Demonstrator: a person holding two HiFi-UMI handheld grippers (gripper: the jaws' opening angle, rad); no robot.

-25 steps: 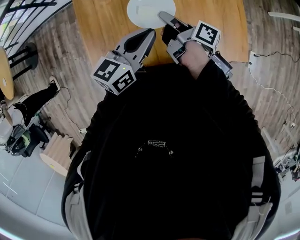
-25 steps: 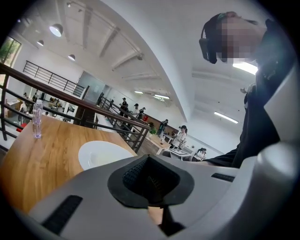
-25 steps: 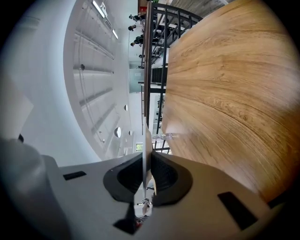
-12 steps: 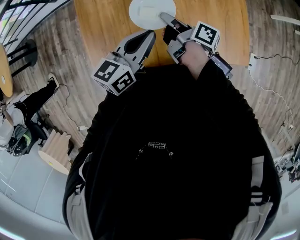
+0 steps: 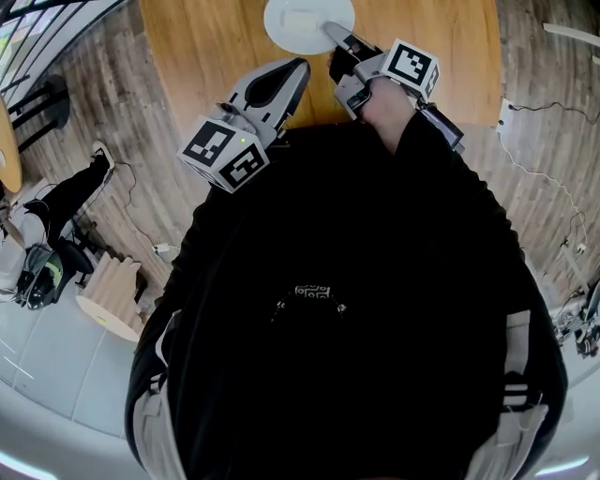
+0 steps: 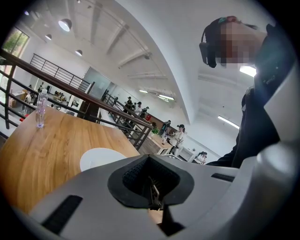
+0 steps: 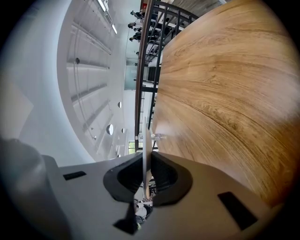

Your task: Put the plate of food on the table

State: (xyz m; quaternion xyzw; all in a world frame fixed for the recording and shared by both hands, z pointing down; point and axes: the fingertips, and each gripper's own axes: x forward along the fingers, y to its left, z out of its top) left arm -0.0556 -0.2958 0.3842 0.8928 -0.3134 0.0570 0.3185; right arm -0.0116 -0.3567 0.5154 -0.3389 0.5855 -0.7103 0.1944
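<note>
A white plate (image 5: 305, 19) is at the far side of the round wooden table (image 5: 206, 47); anything on it is too pale to make out. My right gripper (image 5: 331, 30) is shut on the plate's near right rim. In the right gripper view the plate (image 7: 144, 140) shows edge-on, pinched between the jaws of the right gripper (image 7: 144, 173), with the tabletop (image 7: 225, 93) close beside it. I cannot tell whether the plate touches the wood. My left gripper (image 5: 296, 67) hovers at the table's near edge, shut and empty. Its own view shows the left gripper (image 6: 152, 187) and, beyond it, the plate (image 6: 101, 157).
A clear water bottle (image 6: 41, 110) stands at the table's far edge by a dark railing (image 6: 93, 101). On the wooden floor there is a seated person (image 5: 56, 202) at the left, a small wooden stool (image 5: 112, 300), and cables (image 5: 534, 178) at the right.
The right gripper and the plate have sunk a little toward the tabletop, shifting slightly up the head view. The left gripper has hardly moved.
</note>
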